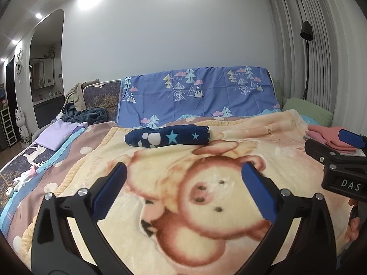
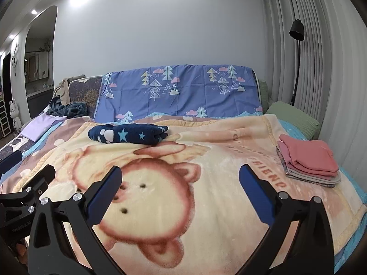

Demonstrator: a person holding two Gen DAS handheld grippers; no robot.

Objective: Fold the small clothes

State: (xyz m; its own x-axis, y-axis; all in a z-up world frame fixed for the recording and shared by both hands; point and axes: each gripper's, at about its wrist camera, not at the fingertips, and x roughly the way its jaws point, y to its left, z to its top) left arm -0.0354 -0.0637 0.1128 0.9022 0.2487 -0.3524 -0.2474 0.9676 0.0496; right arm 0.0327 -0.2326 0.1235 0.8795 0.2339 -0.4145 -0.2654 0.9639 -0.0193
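Folding apparently well along: neat stack of folded clothes [image 2: 308, 160] near bed's right edge, rolled navy star garment [image 2: 128, 135] toward headboard [image 2: 179, 89], left gripper [image 1: 183, 188] and right gripper [image 2: 180, 188] spread apart, empty, above teddy blanket [image 2: 206, 206].

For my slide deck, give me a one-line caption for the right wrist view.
Open right tool over the bear blanket, beside a folded pink-topped clothes stack.
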